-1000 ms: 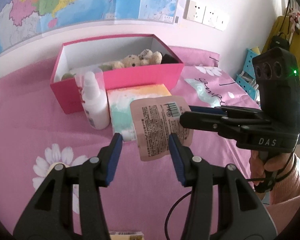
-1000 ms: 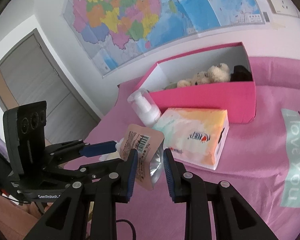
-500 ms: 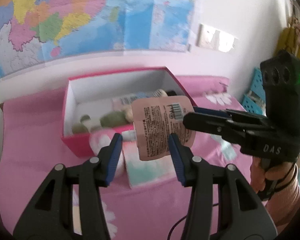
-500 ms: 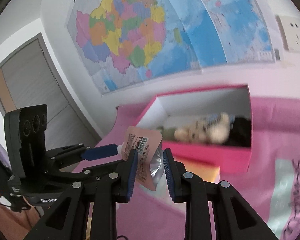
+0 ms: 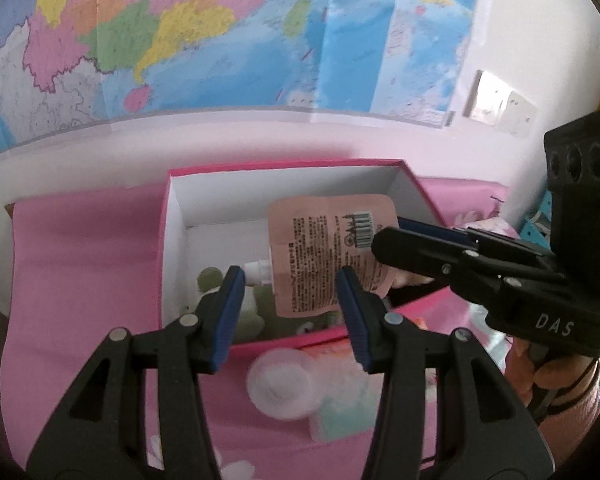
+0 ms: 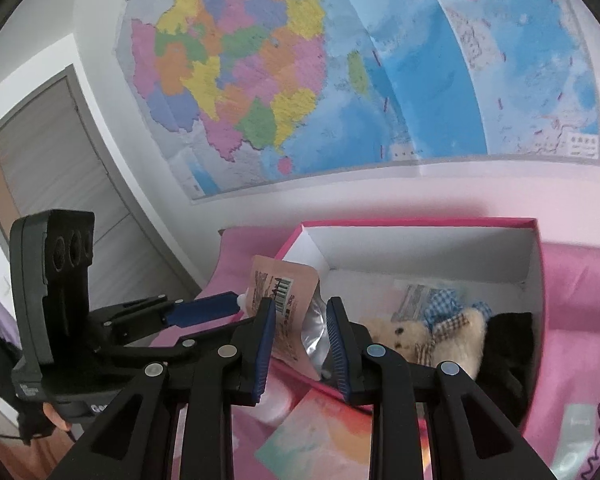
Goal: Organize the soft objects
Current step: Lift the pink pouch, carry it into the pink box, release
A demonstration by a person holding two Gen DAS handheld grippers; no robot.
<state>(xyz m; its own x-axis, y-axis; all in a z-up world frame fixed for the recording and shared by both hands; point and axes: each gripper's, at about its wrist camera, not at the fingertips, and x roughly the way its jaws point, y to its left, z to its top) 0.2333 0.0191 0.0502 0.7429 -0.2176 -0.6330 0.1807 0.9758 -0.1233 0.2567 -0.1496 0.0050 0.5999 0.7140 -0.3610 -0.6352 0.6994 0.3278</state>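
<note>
My right gripper (image 6: 301, 344) clamps the pink pouch (image 5: 332, 256) over the pink box (image 5: 172, 248); my left gripper (image 5: 290, 312) hangs open just beside it, tilted down.

The box (image 6: 420, 248) sits on the bed (image 5: 80, 264) by the wall; a teddy bear (image 6: 428, 340) lies inside it.
</note>
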